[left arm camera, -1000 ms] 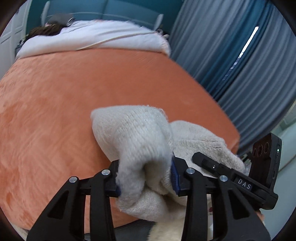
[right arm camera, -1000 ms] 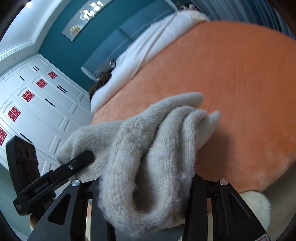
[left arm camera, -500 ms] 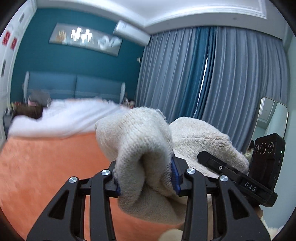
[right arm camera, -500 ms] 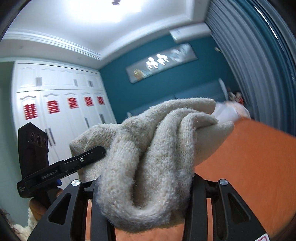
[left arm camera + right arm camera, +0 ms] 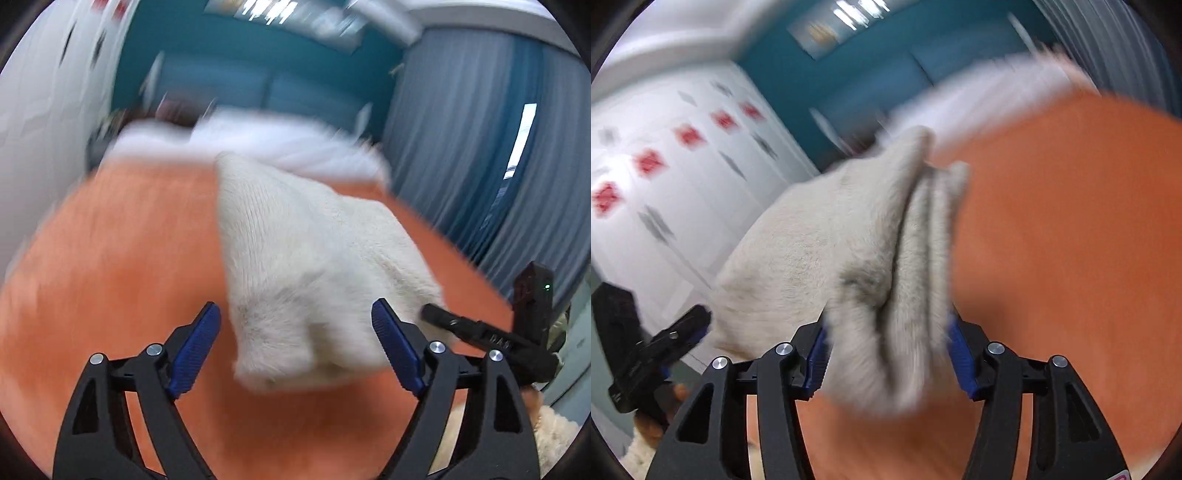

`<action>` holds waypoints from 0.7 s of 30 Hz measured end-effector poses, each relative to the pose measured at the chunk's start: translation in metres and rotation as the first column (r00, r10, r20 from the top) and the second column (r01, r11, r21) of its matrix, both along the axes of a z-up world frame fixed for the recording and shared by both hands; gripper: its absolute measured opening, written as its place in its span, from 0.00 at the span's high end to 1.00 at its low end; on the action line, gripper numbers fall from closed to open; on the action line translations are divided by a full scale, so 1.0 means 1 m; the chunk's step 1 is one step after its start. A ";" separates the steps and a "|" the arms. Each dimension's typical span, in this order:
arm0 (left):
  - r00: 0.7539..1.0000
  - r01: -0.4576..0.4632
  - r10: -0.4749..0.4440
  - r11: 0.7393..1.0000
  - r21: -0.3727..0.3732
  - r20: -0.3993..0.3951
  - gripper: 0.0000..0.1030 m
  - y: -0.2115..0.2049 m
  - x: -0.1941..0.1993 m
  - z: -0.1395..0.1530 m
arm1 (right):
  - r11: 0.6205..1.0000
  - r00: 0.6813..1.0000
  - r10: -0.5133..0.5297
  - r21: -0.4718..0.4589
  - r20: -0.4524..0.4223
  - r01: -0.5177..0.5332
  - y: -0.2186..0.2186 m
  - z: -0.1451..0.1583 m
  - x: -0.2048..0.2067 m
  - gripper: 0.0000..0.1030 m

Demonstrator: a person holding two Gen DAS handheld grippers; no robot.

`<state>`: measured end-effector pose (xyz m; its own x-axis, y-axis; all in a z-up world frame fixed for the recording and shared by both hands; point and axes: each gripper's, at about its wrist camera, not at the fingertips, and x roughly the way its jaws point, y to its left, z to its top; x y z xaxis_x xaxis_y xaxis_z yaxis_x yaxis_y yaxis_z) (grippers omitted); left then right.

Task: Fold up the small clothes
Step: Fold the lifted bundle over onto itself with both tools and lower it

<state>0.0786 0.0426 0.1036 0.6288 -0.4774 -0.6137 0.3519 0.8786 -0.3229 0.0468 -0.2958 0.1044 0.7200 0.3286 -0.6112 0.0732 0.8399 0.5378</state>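
In the left wrist view: left gripper (image 5: pixel 295 332) opening, blue pads well apart, not touching the cream fuzzy knit garment (image 5: pixel 314 266) between them, over the orange plush bed cover (image 5: pixel 110 258). Pretty blurry.

In the right wrist view: right gripper (image 5: pixel 886 354) opening too, bunched garment (image 5: pixel 849 243) between pads, contact unclear.

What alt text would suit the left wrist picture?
A cream knitted garment hangs blurred between the opening blue pads of the left claw, untouched by them, above an orange bedspread. Grey curtains behind.
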 end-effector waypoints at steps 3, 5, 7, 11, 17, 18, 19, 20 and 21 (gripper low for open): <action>0.982 -0.089 0.078 0.994 -0.059 -0.171 0.23 0.041 -0.009 -0.068 | 0.997 0.990 -0.037 0.058 -0.138 0.046 -0.010 -0.065 -0.022 0.47; 0.975 -0.125 0.102 0.986 -0.107 -0.197 0.21 0.054 -0.003 -0.076 | 0.997 0.989 -0.046 0.051 -0.140 0.053 -0.015 -0.068 -0.017 0.43; 0.971 -0.147 0.109 0.974 -0.169 -0.214 0.14 0.058 0.018 -0.073 | 0.998 0.991 -0.046 0.041 -0.128 0.052 -0.018 -0.060 0.005 0.33; 0.972 -0.152 0.104 0.962 -0.226 -0.211 0.07 0.047 0.061 -0.076 | 1.000 0.990 -0.015 0.021 -0.139 0.018 -0.012 -0.062 0.058 0.22; 0.928 -0.165 0.076 0.962 -0.218 -0.364 0.07 0.016 0.125 -0.123 | 0.999 0.960 -0.038 -0.020 -0.276 0.034 -0.010 -0.106 0.122 0.22; 0.916 -0.177 0.074 0.957 -0.231 -0.394 0.07 0.016 0.130 -0.133 | 0.999 0.954 -0.036 -0.001 -0.296 0.037 -0.011 -0.114 0.130 0.22; 0.904 -0.182 0.062 0.951 -0.250 -0.424 0.08 0.015 0.135 -0.142 | 0.999 0.951 -0.032 0.024 -0.308 0.041 -0.012 -0.121 0.135 0.22; 0.887 -0.192 0.052 0.945 -0.264 -0.460 0.13 0.013 0.139 -0.151 | 0.998 0.950 -0.024 0.050 -0.311 0.041 -0.013 -0.124 0.141 0.24; 0.878 -0.189 0.030 0.939 -0.288 -0.478 0.31 0.010 0.140 -0.154 | 0.996 0.953 -0.008 0.084 -0.302 0.035 -0.013 -0.126 0.146 0.39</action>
